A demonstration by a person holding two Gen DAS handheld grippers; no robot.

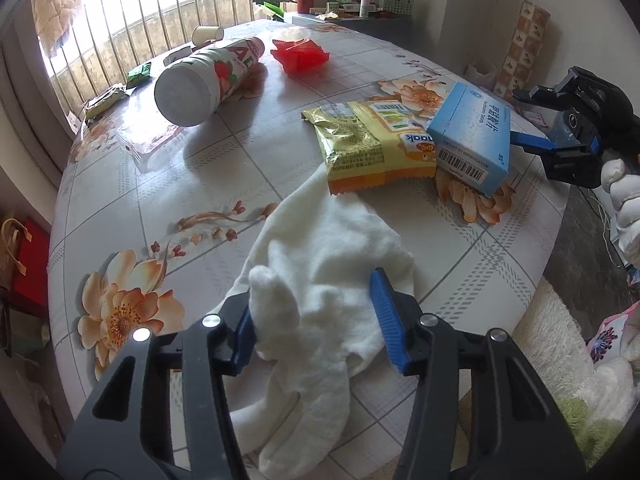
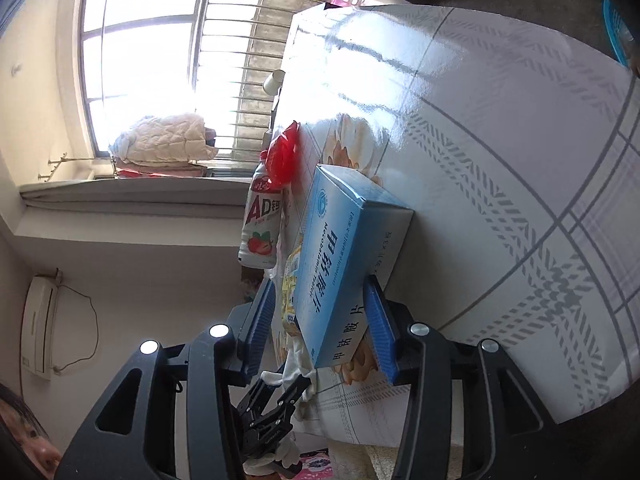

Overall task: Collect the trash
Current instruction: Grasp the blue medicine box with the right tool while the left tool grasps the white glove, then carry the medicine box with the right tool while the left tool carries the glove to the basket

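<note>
A white cloth (image 1: pixel 320 248) lies crumpled on the flowered table (image 1: pixel 200 200). My left gripper (image 1: pixel 316 320) is shut on its near end, which bunches up against the left pad. A blue medicine box (image 1: pixel 472 132) leans on a yellow snack packet (image 1: pixel 360 148). My right gripper (image 2: pixel 320 284), rolled on its side, is open around the near end of the box (image 2: pixel 344 256). One pad lies against the box; the other stands apart, with the packet (image 2: pixel 291 276) showing in the gap. From the left wrist view, the right gripper (image 1: pixel 516 116) sits at the table's right edge, held by a gloved hand (image 1: pixel 624 200).
Further back lie a white strawberry-drink bottle (image 1: pixel 204 80) on its side, a red wrapper (image 1: pixel 300 54), a paper cup (image 1: pixel 206 34), two green packets (image 1: pixel 140 74) and a clear plastic tray (image 1: pixel 148 140). A blue basket (image 2: pixel 618 32) shows beyond the table's far side.
</note>
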